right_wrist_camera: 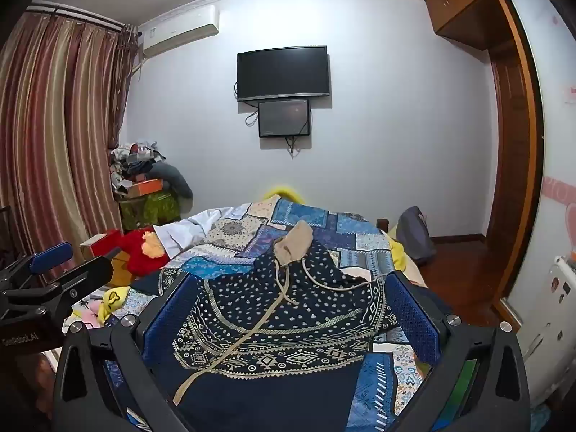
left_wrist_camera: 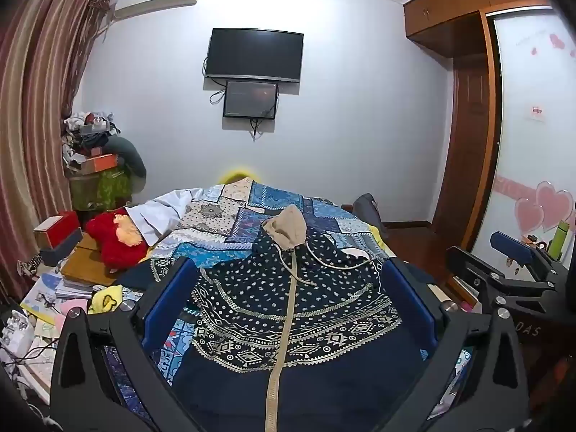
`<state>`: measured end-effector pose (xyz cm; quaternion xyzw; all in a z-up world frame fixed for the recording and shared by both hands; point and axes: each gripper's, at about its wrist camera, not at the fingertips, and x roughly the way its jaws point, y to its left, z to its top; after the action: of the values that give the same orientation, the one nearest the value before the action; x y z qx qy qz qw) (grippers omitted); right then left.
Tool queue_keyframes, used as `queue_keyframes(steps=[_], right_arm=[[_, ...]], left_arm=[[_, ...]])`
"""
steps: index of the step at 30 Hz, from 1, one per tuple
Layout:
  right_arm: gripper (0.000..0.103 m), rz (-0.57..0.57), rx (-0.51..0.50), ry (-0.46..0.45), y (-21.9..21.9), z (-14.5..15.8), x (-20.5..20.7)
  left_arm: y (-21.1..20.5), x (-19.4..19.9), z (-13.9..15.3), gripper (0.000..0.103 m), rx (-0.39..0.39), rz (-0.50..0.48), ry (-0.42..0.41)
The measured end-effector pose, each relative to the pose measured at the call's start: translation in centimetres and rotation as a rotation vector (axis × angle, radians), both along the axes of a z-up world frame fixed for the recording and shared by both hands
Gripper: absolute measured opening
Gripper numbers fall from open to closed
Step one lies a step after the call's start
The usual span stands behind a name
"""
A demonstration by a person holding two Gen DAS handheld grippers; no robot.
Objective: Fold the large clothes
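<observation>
A navy hooded jacket point(left_wrist_camera: 288, 309) with white dot and diamond patterns, a beige zipper strip and a beige-lined hood point(left_wrist_camera: 286, 228) lies front-up on the bed, hood pointing away. It also shows in the right wrist view point(right_wrist_camera: 280, 327). My left gripper point(left_wrist_camera: 288, 288) is open and empty above the jacket's chest, blue pads wide apart. My right gripper point(right_wrist_camera: 288, 302) is open and empty above the same jacket, slightly to the right. The right gripper's side shows in the left wrist view point(left_wrist_camera: 511, 248); the left gripper's side shows in the right wrist view point(right_wrist_camera: 50, 255).
A blue patchwork quilt point(left_wrist_camera: 252, 212) covers the bed. A red plush toy point(left_wrist_camera: 115, 241) and a white garment point(left_wrist_camera: 158, 212) lie at the bed's left. Books and boxes point(left_wrist_camera: 72, 273) clutter the left side. A grey bag point(right_wrist_camera: 414, 234) and a wooden wardrobe point(left_wrist_camera: 464, 136) are at right.
</observation>
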<state>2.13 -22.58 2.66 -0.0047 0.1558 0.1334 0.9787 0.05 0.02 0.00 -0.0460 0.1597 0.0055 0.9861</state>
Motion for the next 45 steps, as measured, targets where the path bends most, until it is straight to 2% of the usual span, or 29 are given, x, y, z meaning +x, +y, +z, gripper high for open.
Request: queue_keyframes(steps=[8, 14, 45], right_arm=[[0.103, 0.003, 0.006, 0.001, 0.0, 0.1, -0.1], [0.103, 0.001, 0.0, 0.004, 0.1, 0.1, 0.1], [0.103, 0.03, -0.008, 0.01, 1.1, 0.0, 0.2]], left_arm=[[-0.5, 0.4, 0.1, 0.103, 0.018, 0.014, -0.009], [0.0, 0.9, -0.6, 0.103, 0.011, 0.005, -0.006], [0.7, 0.0, -0.5, 0.103, -0.015, 0.025, -0.003]])
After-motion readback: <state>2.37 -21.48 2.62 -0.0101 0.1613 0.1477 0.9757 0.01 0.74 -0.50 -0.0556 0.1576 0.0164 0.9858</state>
